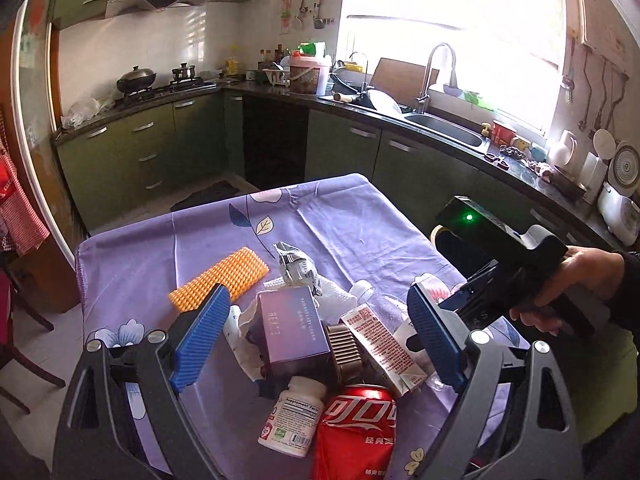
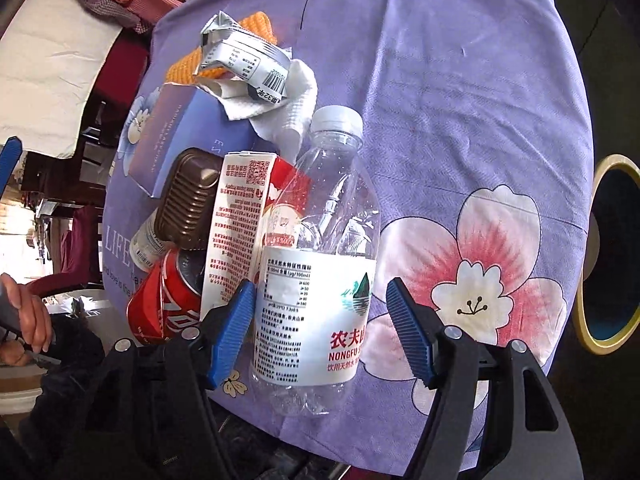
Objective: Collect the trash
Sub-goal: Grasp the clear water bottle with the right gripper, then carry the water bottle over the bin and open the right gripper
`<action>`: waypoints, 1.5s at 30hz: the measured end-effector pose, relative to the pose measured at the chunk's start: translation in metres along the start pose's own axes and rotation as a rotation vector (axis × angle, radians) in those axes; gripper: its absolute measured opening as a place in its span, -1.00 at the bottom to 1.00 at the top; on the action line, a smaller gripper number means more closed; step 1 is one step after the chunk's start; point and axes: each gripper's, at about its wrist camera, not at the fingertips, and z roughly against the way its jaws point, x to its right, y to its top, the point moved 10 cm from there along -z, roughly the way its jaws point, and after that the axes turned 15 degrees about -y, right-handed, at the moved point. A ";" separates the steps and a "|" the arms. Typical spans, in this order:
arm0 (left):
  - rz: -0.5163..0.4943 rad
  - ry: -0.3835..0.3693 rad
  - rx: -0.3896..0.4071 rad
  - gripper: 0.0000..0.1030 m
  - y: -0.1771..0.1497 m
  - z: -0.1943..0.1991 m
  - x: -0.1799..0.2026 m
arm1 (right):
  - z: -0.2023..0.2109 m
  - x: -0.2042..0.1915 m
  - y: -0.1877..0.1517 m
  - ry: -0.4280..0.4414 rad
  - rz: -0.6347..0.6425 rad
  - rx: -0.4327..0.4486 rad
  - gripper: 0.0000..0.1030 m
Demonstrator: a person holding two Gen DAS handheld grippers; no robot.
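Both grippers stood released: left gripper (image 1: 316, 332) over trash pile, right gripper (image 2: 320, 332) w/ fingers astride clear plastic water bottle (image 2: 320, 280), not clamped.

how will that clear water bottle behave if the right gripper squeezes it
The water bottle looks empty, so it is probably very light. Its thin clear wall is already dented, so it may crumple. Lying on its side between the open right hand-held gripper, it could roll away if nudged.

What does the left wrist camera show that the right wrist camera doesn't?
Left only: the kitchen counter with sink, stove, and the right gripper seen from outside. Right only: the open right gripper straddling the water bottle, and a yellow-rimmed bin beside the table. Both: cola can, juice carton, purple box, orange mat.
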 end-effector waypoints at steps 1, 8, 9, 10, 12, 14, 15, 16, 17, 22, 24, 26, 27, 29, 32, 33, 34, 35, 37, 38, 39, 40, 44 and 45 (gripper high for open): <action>0.003 0.000 0.003 0.65 -0.002 0.002 -0.002 | -0.004 -0.001 0.003 -0.006 -0.004 -0.012 0.31; 0.016 -0.003 0.000 0.67 -0.009 0.001 -0.007 | -0.035 -0.010 0.015 -0.029 -0.001 -0.061 0.23; 0.018 -0.001 -0.003 0.67 -0.010 0.001 -0.007 | -0.037 -0.010 0.016 -0.034 0.002 -0.052 0.23; 0.019 0.000 -0.007 0.67 -0.011 0.000 -0.007 | -0.036 -0.009 0.016 -0.035 0.002 -0.040 0.22; 0.018 0.002 -0.010 0.67 -0.013 0.000 -0.007 | -0.034 -0.007 0.016 -0.035 0.005 -0.025 0.21; 0.016 0.004 -0.011 0.67 -0.014 0.000 -0.007 | -0.031 -0.002 0.012 -0.016 -0.002 -0.017 0.21; 0.017 0.004 -0.011 0.67 -0.014 0.000 -0.007 | -0.028 -0.001 0.011 -0.007 -0.004 -0.009 0.21; 0.017 0.003 -0.012 0.67 -0.014 0.000 -0.006 | -0.024 0.001 0.008 0.001 -0.011 0.000 0.21; 0.016 0.002 -0.013 0.68 -0.014 -0.001 -0.006 | -0.019 0.006 0.004 0.012 -0.019 0.011 0.21; -0.004 -0.005 -0.027 0.68 -0.015 -0.006 0.003 | 0.018 0.046 0.009 0.064 -0.122 0.089 0.21; -0.008 -0.010 -0.031 0.70 -0.015 -0.008 0.007 | 0.031 0.084 0.008 0.049 -0.204 0.121 0.22; -0.011 -0.014 -0.032 0.72 -0.014 -0.010 0.009 | 0.038 0.127 0.006 0.011 -0.298 0.145 0.22; -0.013 -0.016 -0.032 0.72 -0.014 -0.011 0.011 | 0.039 0.153 0.005 -0.020 -0.347 0.154 0.22; -0.013 -0.019 -0.034 0.72 -0.014 -0.014 0.013 | 0.038 0.202 0.005 -0.079 -0.434 0.162 0.22; -0.012 -0.021 -0.041 0.72 -0.014 -0.018 0.015 | 0.025 0.269 0.007 -0.152 -0.538 0.154 0.22; -0.014 -0.020 -0.045 0.72 -0.014 -0.019 0.016 | 0.018 0.283 0.006 -0.167 -0.565 0.145 0.22; -0.017 -0.018 -0.049 0.72 -0.015 -0.019 0.017 | 0.009 0.296 0.008 -0.178 -0.585 0.129 0.22; -0.019 -0.014 -0.052 0.72 -0.015 -0.020 0.016 | 0.000 0.306 0.007 -0.184 -0.602 0.116 0.23; -0.016 -0.007 -0.058 0.72 -0.016 -0.020 0.013 | -0.018 0.324 0.002 -0.196 -0.636 0.095 0.23; -0.014 -0.002 -0.062 0.72 -0.016 -0.020 0.012 | -0.026 0.331 0.003 -0.199 -0.646 0.087 0.24; -0.011 0.002 -0.064 0.72 -0.016 -0.020 0.010 | -0.033 0.336 0.005 -0.206 -0.657 0.080 0.24; -0.007 0.005 -0.067 0.72 -0.017 -0.020 0.008 | -0.039 0.338 0.007 -0.208 -0.663 0.073 0.24; 0.006 0.011 -0.082 0.72 -0.019 -0.023 0.005 | -0.044 0.348 0.011 -0.202 -0.687 0.083 0.34; 0.005 0.014 -0.086 0.73 -0.020 -0.023 0.004 | -0.042 0.348 0.011 -0.195 -0.686 0.092 0.34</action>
